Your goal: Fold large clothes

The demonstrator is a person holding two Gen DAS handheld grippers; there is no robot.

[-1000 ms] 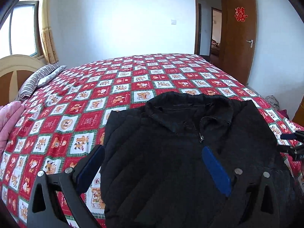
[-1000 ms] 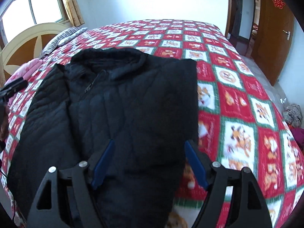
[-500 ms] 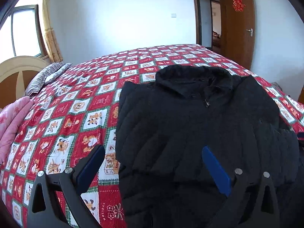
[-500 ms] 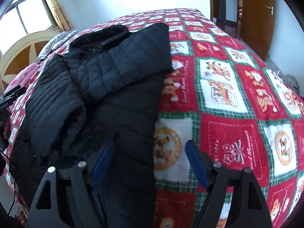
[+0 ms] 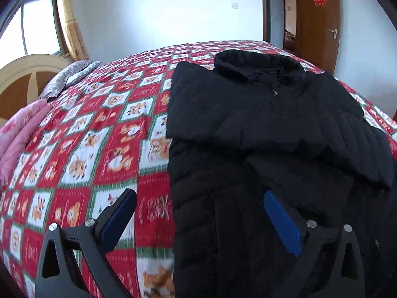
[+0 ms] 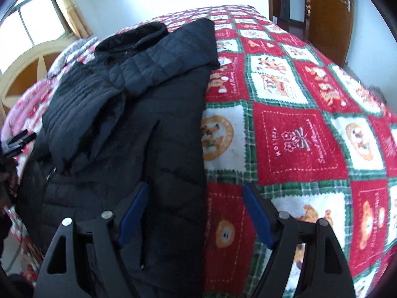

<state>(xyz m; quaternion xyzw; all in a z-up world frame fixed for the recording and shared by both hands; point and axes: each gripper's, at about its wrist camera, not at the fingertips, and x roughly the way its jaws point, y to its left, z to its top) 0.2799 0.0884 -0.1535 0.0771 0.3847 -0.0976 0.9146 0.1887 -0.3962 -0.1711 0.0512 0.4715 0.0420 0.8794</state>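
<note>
A black quilted jacket (image 5: 248, 114) lies front up on the bed, collar at the far end, both sleeves (image 6: 171, 57) folded across the chest. My left gripper (image 5: 198, 213) is open, low over the jacket's lower left edge: one finger is over the bedspread, the other over the fabric. My right gripper (image 6: 196, 208) is open too and straddles the jacket's (image 6: 139, 94) lower right edge the same way. Neither gripper's pads press on the cloth. The left gripper's fingers (image 6: 19, 137) show at the far left edge of the right wrist view.
The bed carries a red, green and white patchwork bedspread (image 5: 99, 149) (image 6: 297, 136). A pink quilt (image 5: 17, 139), a striped pillow (image 5: 67, 79) and a curved headboard (image 5: 27, 74) are at the left. A wooden door (image 5: 317, 24) stands open at the far right.
Both grippers have drawn back from over the jacket's chest toward its lower edge and sunk lower. The folded sleeves now lie farther ahead. Both stay open.
</note>
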